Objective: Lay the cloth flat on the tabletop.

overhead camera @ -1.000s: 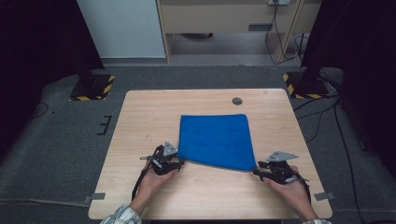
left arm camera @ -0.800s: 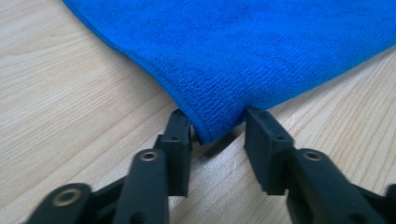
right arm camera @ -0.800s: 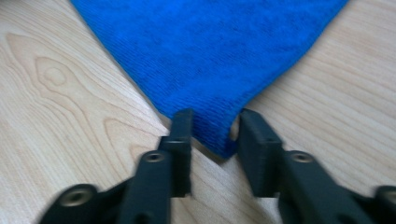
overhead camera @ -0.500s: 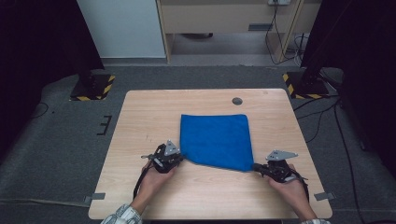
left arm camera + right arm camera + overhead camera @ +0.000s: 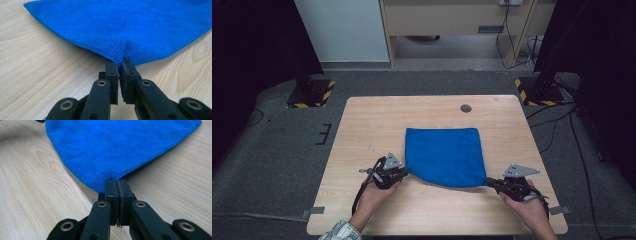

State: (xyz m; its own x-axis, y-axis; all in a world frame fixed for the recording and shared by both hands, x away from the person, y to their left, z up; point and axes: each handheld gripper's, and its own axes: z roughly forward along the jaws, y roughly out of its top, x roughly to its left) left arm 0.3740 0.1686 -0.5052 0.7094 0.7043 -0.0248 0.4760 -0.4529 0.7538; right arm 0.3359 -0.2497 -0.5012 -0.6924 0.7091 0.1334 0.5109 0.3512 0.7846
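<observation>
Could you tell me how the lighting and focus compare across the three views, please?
High view: the pale wooden table is evenly lit, while both side margins fall into near-black. Left gripper view: the blue microfibre cloth shows crisp weave by the left gripper; the black jaws blur lowest down. Right gripper view: soft light, no glare, with the right gripper shut on the cloth.

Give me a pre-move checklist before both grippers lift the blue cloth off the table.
1. Left gripper pinching the blue cloth at its near corner: ok.
2. Right gripper clamped on the other near corner: ok.
3. Cloth's far part flat on the table: ok.
4. Nothing lying on the cloth: ok.
5. How deep each bite goes into the fabric: cannot tell.
</observation>
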